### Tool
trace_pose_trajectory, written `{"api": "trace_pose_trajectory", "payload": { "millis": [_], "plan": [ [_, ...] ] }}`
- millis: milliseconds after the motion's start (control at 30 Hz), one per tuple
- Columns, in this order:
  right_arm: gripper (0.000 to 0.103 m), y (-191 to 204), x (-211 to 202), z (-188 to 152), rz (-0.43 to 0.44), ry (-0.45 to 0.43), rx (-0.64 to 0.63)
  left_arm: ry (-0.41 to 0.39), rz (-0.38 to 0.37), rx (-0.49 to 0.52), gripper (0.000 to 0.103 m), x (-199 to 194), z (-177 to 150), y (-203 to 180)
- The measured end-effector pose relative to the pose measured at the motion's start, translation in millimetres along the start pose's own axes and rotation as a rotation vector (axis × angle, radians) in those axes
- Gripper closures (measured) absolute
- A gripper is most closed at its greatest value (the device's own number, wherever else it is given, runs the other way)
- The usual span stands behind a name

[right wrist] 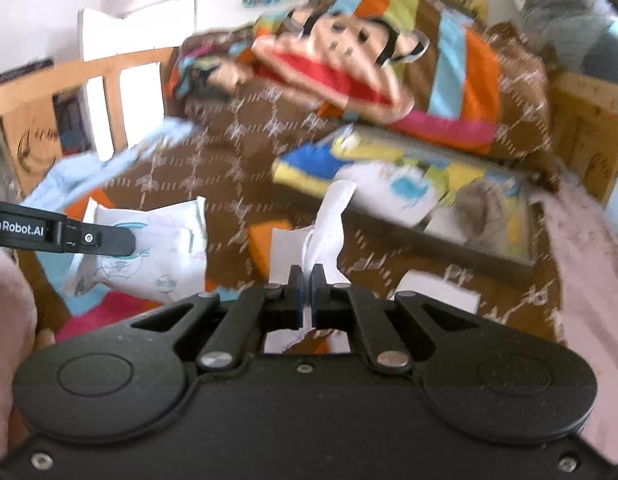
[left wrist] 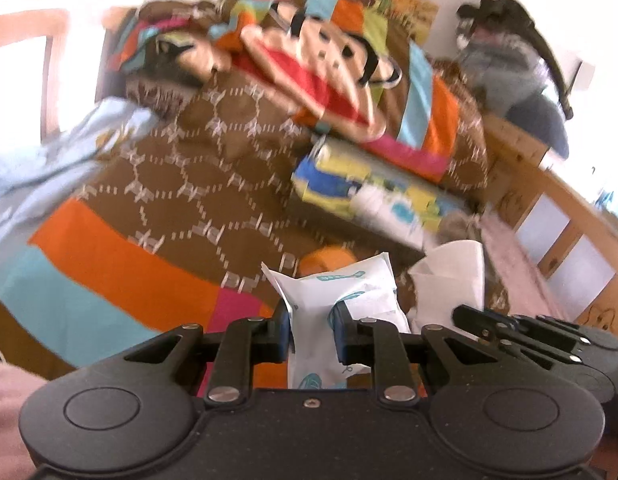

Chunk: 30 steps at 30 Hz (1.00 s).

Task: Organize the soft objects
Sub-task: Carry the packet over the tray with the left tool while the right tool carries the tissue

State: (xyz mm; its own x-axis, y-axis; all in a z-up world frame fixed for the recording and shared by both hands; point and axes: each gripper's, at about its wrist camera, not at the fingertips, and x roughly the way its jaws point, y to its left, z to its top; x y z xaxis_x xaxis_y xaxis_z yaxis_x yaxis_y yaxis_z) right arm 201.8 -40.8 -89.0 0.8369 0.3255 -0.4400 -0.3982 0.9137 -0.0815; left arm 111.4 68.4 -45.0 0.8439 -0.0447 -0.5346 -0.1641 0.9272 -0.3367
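My left gripper point(left wrist: 311, 316) is shut on a white soft tissue pack with blue print point(left wrist: 341, 288), held above the bed; the pack also shows in the right wrist view point(right wrist: 149, 252) with the left gripper's finger point(right wrist: 105, 238) on it. My right gripper point(right wrist: 306, 280) is shut on a white tissue sheet point(right wrist: 333, 216) that stands up from its jaws; the sheet shows in the left wrist view point(left wrist: 453, 276), beside the right gripper point(left wrist: 509, 328). A monkey-face plush pillow point(right wrist: 341, 64) lies at the bed's far end, also seen from the left wrist point(left wrist: 321, 68).
A brown patterned quilt point(left wrist: 181, 184) with orange, blue and pink stripes covers the bed. A colourful flat book or box point(right wrist: 409, 188) lies on it. A light blue cloth point(left wrist: 49, 160) is at the left, a pink cloth point(right wrist: 589, 260) at the right. Wooden bed rails point(left wrist: 557, 208) run along the sides.
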Motion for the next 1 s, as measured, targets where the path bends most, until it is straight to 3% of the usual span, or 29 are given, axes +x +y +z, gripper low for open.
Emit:
{"api": "trace_pose_trajectory", "payload": {
  "millis": [267, 533, 733, 1000],
  "plan": [
    [0.103, -27.5, -16.1, 26.9, -0.093, -0.144, 0.018, -0.117, -0.02, 0.056, 0.08, 4.7, 33.8, -21.5],
    [0.103, -86.7, 21.1, 72.2, -0.178, -0.232, 0.043, -0.222, -0.058, 0.107, 0.08, 56.3, 89.8, -64.5],
    [0.103, -144.3, 70.0, 77.7, -0.228, -0.21, 0.118, -0.253, -0.069, 0.132, 0.08, 113.6, 118.7, -91.4],
    [0.103, -183.5, 126.8, 46.9, -0.175, -0.095, 0.174, -0.184, -0.073, 0.165, 0.08, 200.4, 115.3, -117.4]
  ]
}}
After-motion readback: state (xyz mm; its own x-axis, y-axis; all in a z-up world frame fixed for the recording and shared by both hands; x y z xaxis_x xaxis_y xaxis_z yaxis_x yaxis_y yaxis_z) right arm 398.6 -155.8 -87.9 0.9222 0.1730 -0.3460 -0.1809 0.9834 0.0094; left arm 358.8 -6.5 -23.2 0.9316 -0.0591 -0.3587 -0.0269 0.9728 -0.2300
